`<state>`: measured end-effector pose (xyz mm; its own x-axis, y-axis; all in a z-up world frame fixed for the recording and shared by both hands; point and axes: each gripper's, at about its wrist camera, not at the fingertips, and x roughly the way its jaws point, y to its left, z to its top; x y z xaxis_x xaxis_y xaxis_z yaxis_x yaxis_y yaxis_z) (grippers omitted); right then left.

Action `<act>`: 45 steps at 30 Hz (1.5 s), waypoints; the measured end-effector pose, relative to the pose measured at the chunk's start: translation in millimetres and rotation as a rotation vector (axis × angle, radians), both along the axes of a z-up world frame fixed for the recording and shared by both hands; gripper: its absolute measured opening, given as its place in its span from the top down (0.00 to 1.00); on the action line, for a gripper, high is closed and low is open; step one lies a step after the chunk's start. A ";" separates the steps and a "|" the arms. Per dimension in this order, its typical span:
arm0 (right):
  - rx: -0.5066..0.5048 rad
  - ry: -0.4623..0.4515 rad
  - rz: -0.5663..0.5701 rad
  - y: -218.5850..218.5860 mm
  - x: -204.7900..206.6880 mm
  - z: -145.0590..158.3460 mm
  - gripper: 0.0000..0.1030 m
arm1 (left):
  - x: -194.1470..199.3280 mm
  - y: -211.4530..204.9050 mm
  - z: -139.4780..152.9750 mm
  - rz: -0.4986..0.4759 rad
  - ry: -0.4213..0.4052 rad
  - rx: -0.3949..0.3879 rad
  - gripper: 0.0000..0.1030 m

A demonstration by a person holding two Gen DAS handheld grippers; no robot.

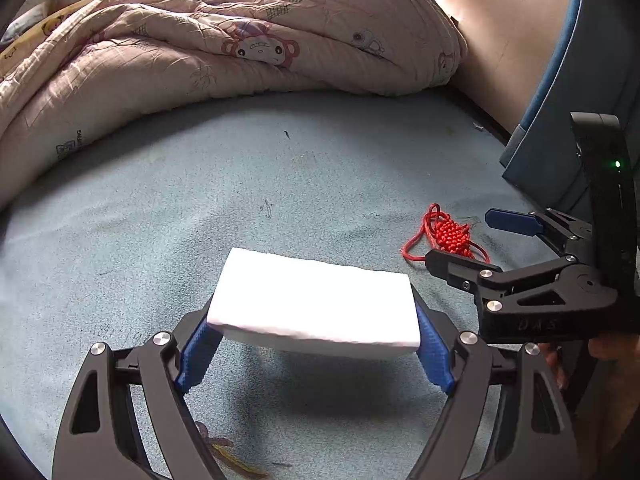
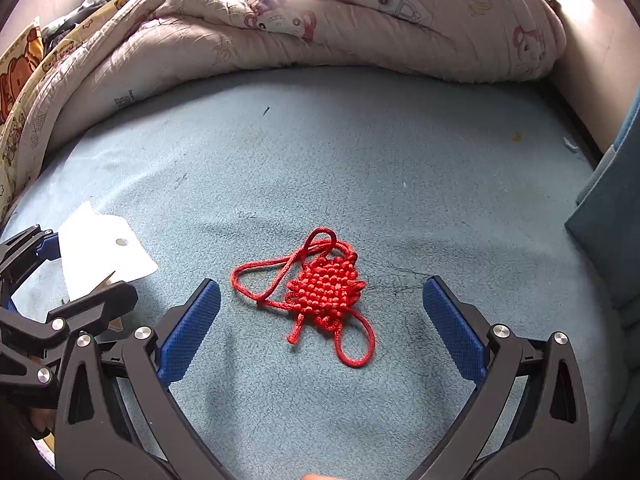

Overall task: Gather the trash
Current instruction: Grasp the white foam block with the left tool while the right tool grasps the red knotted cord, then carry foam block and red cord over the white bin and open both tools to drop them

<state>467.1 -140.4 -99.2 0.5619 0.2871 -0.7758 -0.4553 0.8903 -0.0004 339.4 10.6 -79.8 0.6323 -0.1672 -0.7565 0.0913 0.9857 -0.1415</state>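
A white foam block [image 1: 316, 304] hangs a little above the light blue bed sheet [image 1: 280, 180], casting a shadow below. My left gripper [image 1: 314, 316] is shut on it, a blue pad pressed against each end. In the right wrist view the block [image 2: 100, 248] and left gripper [image 2: 80, 272] show at the left edge. A red knotted cord ornament [image 2: 326, 288] lies flat on the sheet. My right gripper [image 2: 320, 284] stands open just above it, one finger on each side, not touching. In the left wrist view the ornament [image 1: 444, 232] lies by the right gripper [image 1: 460, 238].
A crumpled pink cartoon-print quilt [image 1: 240, 40] is heaped along the far side of the bed. A wooden wall [image 1: 500, 40] and a blue fabric panel [image 1: 560, 120] bound the right side. A hand [image 1: 608, 344] holds the right gripper's handle.
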 end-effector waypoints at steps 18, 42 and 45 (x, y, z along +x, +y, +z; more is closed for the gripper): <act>0.011 -0.050 0.149 7.1 -66.2 9.4 0.75 | -42.1 -0.5 14.7 -0.013 -0.029 -0.012 0.21; 0.022 -0.233 0.213 -29.9 -249.1 76.3 0.75 | -204.4 -18.3 58.6 -0.018 -0.108 0.015 0.21; 0.031 -0.250 0.227 -36.1 -274.0 74.4 0.75 | -226.9 -21.9 57.0 -0.018 -0.111 0.021 0.21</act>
